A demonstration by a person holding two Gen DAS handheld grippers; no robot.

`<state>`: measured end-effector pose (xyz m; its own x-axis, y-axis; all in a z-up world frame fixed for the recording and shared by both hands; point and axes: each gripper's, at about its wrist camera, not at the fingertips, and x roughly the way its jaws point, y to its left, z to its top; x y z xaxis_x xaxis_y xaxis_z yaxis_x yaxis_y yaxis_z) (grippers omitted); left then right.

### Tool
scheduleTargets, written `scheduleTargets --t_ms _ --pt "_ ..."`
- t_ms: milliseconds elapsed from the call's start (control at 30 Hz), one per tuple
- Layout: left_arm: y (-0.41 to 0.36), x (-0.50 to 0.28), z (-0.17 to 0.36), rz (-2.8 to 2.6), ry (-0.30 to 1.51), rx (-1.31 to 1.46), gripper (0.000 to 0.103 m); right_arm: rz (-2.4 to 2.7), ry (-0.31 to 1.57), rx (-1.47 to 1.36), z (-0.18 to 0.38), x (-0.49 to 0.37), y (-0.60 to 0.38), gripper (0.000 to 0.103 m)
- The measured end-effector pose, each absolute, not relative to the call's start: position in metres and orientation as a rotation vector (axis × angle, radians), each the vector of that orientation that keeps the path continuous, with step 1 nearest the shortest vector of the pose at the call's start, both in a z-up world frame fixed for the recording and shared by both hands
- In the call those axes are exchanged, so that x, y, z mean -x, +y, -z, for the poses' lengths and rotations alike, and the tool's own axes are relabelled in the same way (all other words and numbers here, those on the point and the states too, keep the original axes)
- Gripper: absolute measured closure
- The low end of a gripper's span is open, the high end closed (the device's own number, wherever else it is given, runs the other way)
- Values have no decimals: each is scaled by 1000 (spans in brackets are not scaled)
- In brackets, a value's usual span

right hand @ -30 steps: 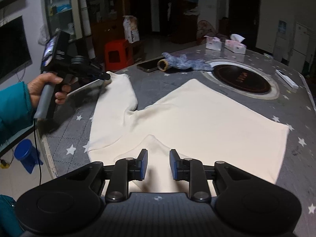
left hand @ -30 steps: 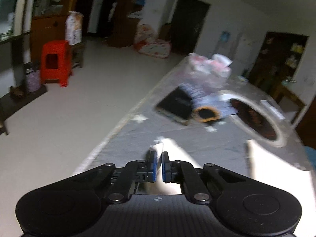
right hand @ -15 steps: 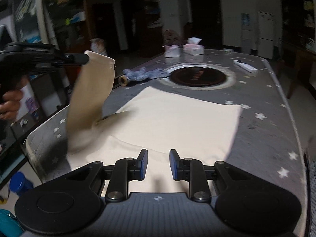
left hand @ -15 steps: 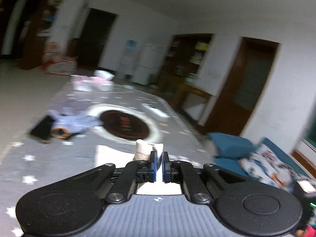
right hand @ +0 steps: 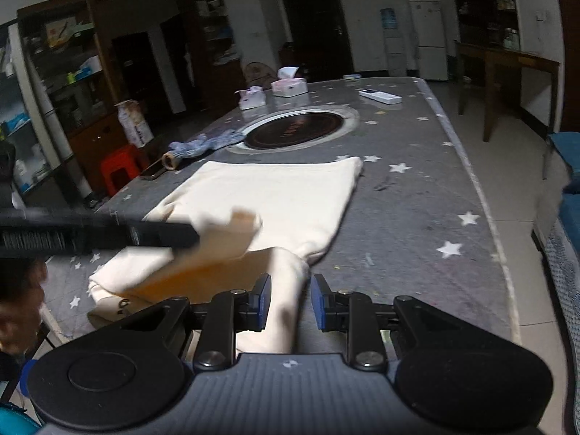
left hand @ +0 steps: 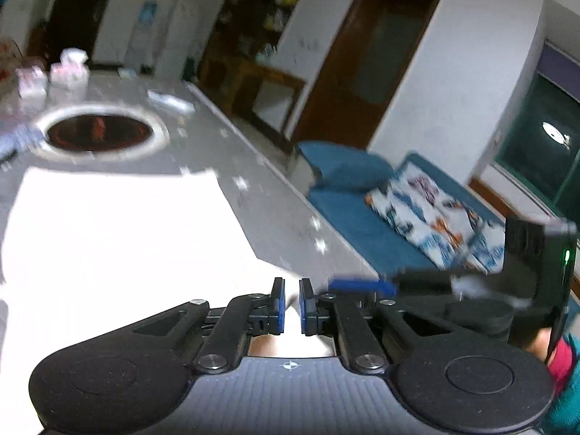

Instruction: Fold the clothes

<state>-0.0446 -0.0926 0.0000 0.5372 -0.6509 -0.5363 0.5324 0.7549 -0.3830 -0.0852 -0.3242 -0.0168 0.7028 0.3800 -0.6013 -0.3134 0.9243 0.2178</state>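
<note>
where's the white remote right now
In the right wrist view the white remote lies at the table's far right end, just beyond the round dark cooktop inset and right of the tissue boxes.

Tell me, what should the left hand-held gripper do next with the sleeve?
Probably finish letting go. The left hand-held gripper has carried the sleeve over the cream sweater's body, and its jaws have just been opening, with the cuff between them. Then it could draw back, leaving the sleeve flat.

A home living room: blue sofa (left hand: 366, 217), refrigerator (right hand: 429, 38), wooden cabinets (right hand: 72, 72), long star-patterned table (right hand: 417, 188).
</note>
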Motion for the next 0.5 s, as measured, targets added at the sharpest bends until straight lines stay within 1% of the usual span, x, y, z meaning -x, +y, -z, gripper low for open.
scheduleTargets --t_ms 33,67,100,133,167,233,267,367,500 --pt "-90 46 1 717 721 177 90 -383 689 -102 16 85 -325 80" --pt "-87 47 1 724 726 172 84 -382 686 -101 15 86 -326 80" --pt "-83 48 -1 730 724 162 73 -382 683 -97 14 85 -326 80" --pt "-78 50 -2 730 720 153 69 -384 678 -91 13 85 -325 80" --pt "-71 51 -3 716 710 143 67 -388 672 -83 12 84 -323 80" --pt "-56 51 -4 683 692 124 67 -402 661 -66 10 84 -316 80" --pt "-48 50 -3 653 693 121 69 -416 660 -59 10 83 -312 80" --pt "-21 43 5 579 721 136 70 -464 661 -26 12 80 -296 80" --pt "5 30 18 500 747 148 74 -522 668 30 20 74 -272 80"
